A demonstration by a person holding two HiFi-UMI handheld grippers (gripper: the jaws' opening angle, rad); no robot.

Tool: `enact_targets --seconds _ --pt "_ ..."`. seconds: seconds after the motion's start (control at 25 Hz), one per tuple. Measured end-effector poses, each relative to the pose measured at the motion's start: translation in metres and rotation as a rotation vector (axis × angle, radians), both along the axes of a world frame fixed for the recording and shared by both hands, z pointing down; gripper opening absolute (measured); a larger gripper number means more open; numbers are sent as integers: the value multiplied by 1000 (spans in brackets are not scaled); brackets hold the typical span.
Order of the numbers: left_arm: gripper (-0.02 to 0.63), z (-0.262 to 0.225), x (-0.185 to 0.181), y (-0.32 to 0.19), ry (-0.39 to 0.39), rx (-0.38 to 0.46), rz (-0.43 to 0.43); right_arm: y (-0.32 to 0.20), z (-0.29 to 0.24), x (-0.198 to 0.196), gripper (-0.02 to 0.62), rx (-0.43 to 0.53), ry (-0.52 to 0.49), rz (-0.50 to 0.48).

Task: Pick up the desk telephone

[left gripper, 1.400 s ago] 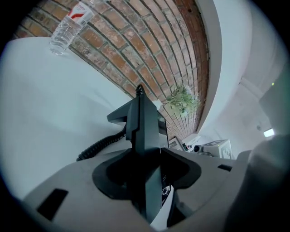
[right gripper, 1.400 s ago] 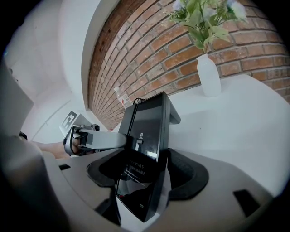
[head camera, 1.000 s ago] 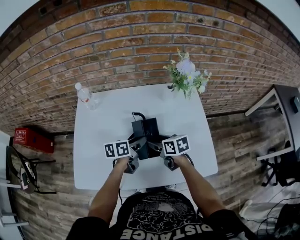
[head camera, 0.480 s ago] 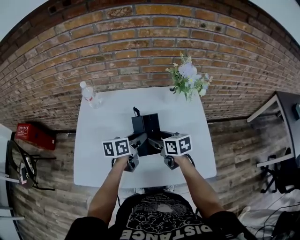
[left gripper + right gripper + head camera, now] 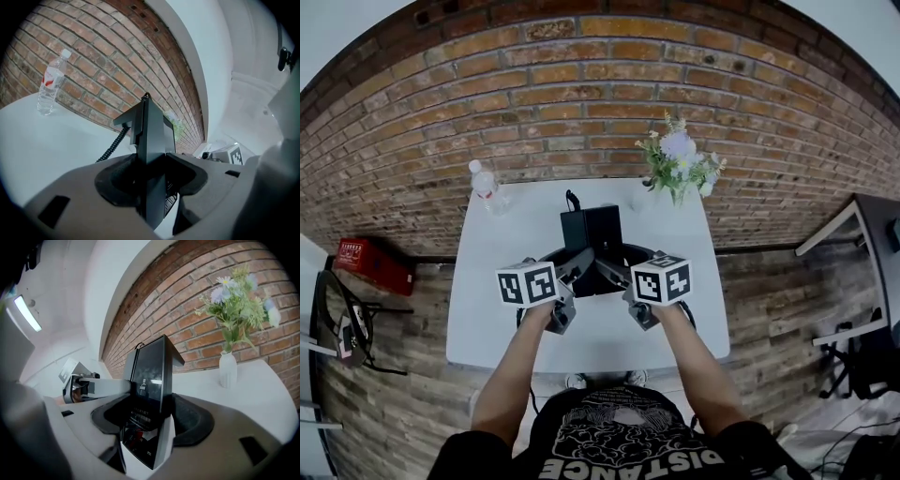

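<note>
While the left gripper [image 5: 151, 174] is clamped on the L edge of the desk telephone [image 5: 592, 239], I read the unit as centred between both hands, long axis running straight away from me, apparently clear of the white table [image 5: 487, 309]. Right gripper [image 5: 149, 420] is likewise clenched on the R edge, so neither hand is nearer; any lift from here needs both rising level.

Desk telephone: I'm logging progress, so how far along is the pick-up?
Done: the left gripper and right gripper are each clamped on a side of the desk telephone. In hand: it appears raised off the white table, cord dangling. Left: little beyond holding it up.
</note>
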State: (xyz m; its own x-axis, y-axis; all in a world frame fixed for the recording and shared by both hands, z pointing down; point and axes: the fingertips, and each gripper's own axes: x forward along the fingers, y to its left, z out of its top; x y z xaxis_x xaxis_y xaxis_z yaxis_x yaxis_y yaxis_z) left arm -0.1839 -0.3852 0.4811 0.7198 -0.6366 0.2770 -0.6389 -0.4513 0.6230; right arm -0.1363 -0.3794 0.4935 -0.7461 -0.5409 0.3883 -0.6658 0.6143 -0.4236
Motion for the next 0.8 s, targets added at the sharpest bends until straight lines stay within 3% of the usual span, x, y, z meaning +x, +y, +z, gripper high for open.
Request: enact_targets --seconds 0.8 --pt "196 -140 -5 10 -35 327 -45 3 -137 -7 272 315 -47 -31"
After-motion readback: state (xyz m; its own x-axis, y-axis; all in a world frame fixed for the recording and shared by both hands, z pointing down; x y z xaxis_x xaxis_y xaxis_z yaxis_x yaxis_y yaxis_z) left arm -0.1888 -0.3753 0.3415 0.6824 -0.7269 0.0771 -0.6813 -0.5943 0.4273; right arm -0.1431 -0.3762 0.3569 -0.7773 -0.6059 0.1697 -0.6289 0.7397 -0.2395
